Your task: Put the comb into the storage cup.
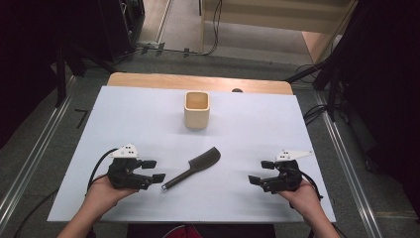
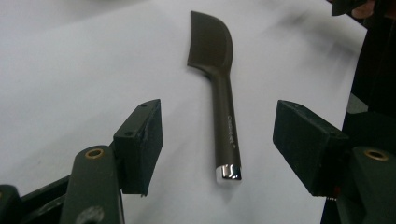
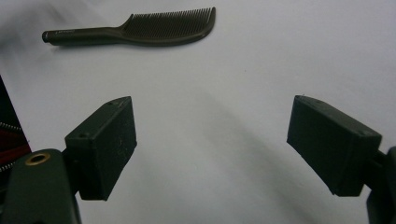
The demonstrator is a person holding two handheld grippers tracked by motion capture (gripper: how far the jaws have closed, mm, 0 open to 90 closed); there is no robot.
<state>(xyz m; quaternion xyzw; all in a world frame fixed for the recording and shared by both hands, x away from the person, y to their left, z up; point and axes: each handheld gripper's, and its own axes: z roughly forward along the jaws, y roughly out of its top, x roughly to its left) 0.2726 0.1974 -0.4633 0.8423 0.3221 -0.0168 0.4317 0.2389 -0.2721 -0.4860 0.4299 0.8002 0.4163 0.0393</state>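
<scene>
Our left gripper [image 1: 154,170] and right gripper [image 1: 259,173] stand released; the comb [image 2: 219,84] at twelve o'clock could skid if nudged.

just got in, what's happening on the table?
A person holds a gripper in each hand over a white table. Both are open and holding nothing. A dark comb lies flat between them, its handle end pointing toward the left gripper, which is aimed at it and closest. The right gripper sits farther off. A beige square cup stands upright behind the comb, apart from it. Nothing is grasped yet.
</scene>
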